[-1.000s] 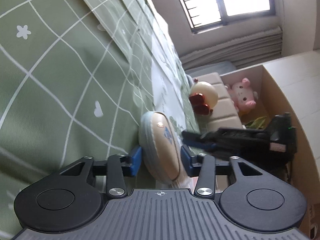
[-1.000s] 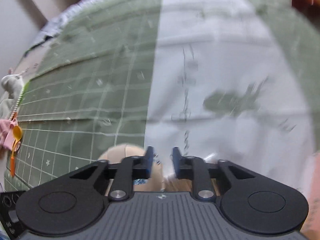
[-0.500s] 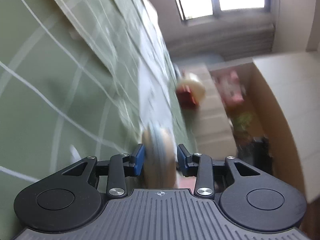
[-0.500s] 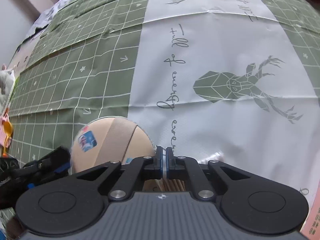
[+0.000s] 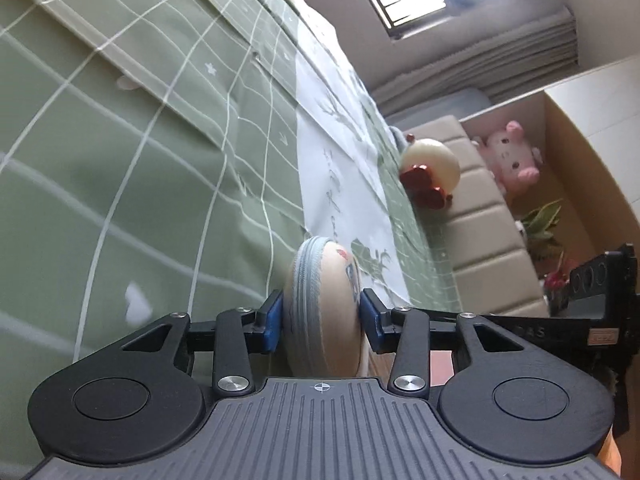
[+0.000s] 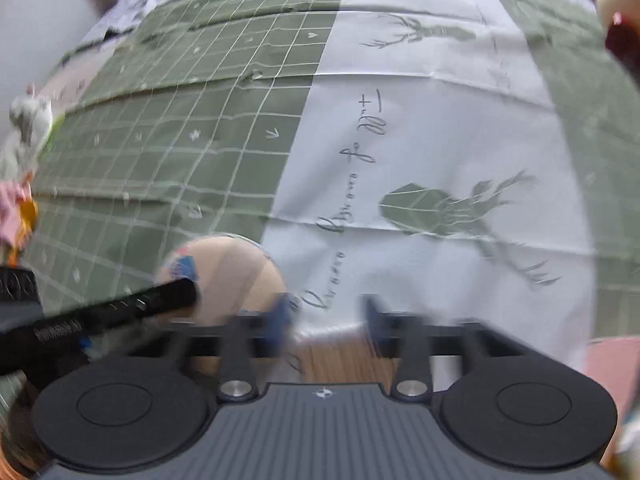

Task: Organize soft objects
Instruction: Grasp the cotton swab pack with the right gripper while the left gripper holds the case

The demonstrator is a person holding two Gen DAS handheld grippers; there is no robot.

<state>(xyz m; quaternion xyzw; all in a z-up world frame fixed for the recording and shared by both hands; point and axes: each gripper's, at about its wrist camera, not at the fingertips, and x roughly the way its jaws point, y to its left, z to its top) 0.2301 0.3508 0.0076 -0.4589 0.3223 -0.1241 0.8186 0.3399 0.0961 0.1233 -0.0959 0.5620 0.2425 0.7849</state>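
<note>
One soft item is in hand at this moment: a round beige cushion (image 5: 326,308) with a grey zip band around its edge and small printed patches on its face, standing on edge over the green grid bedspread (image 5: 140,168). It sits squarely between the blue pads of the left gripper (image 5: 322,318), which appear to press it from both sides; the jaws have just eased slightly wider, yet the cushion looks held. Seen from the right wrist, the same cushion (image 6: 228,268) lies just left of the right gripper (image 6: 326,320), whose jaws have just sprung apart and now stand wide with nothing between them, only the pale deer-print panel (image 6: 440,152) beyond. Judgement on progress: early to middle. A pink plush (image 5: 510,152) and some green leafy thing already sit in the cardboard box (image 5: 592,184) by the padded headboard (image 5: 480,216), which suggests the box is the collection point. Left to do, as far as can be seen: the held cushion, the cream round toy with red feet (image 5: 430,174) resting on the bed near the headboard, and a pale plush and a pink item at the bed's far edge (image 6: 24,128).
</note>
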